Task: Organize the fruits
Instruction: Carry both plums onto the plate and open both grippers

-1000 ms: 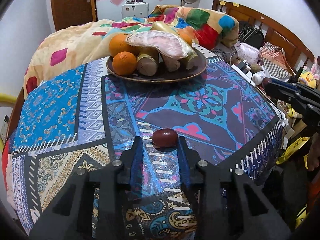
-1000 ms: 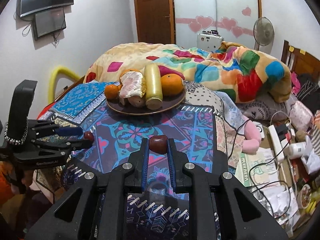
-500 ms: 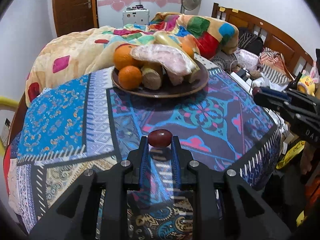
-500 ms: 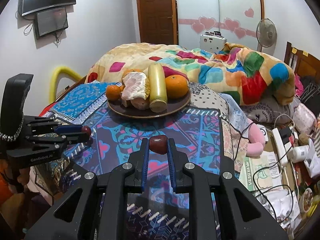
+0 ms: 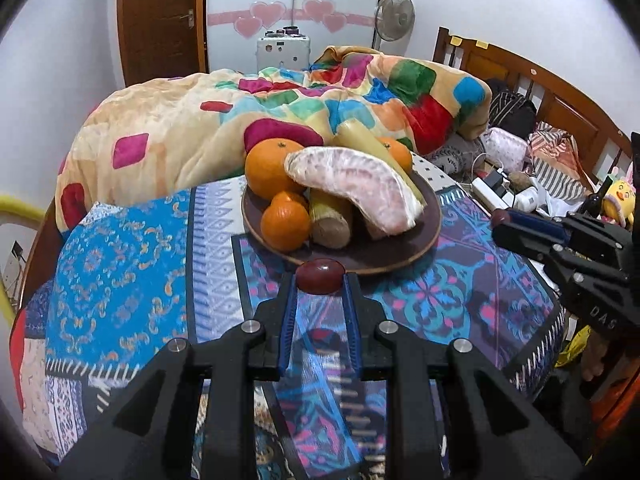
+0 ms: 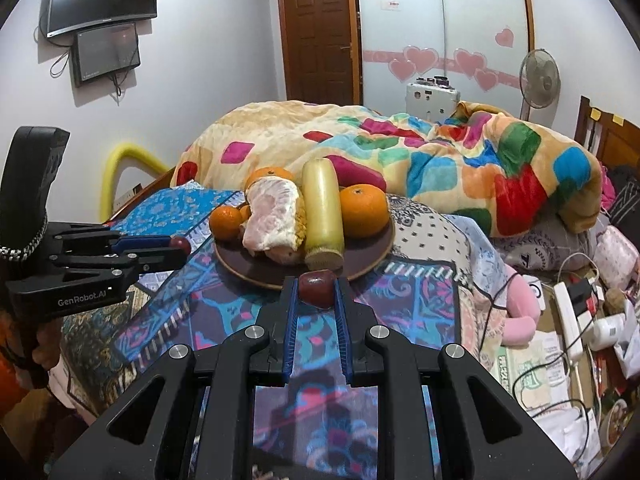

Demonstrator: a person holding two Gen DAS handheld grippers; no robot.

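Note:
In the left wrist view my left gripper (image 5: 319, 285) is shut on a small dark red fruit (image 5: 320, 275), held above the patterned cloth just short of the brown plate (image 5: 401, 259). On the plate lie oranges (image 5: 270, 168), a peeled pomelo segment (image 5: 356, 188) and pale cane pieces (image 5: 330, 222). In the right wrist view my right gripper (image 6: 317, 293) is shut on another dark red fruit (image 6: 316, 287) at the plate's (image 6: 372, 265) near rim. Each gripper shows in the other's view, left gripper (image 6: 181, 246) and right gripper (image 5: 499, 221), each with a red fruit at its tips.
The plate stands on a round table under a blue patterned cloth (image 5: 120, 264). Behind it is a bed with a colourful quilt (image 6: 440, 160). To the right lie power strips, cables (image 6: 568, 312) and clutter. A fan (image 6: 539, 76) stands by the wardrobe.
My left gripper's jaws closed on the red fruit, lifted it off the cloth and carried it toward the plate. My right gripper, still holding its fruit, also moved closer to the plate.

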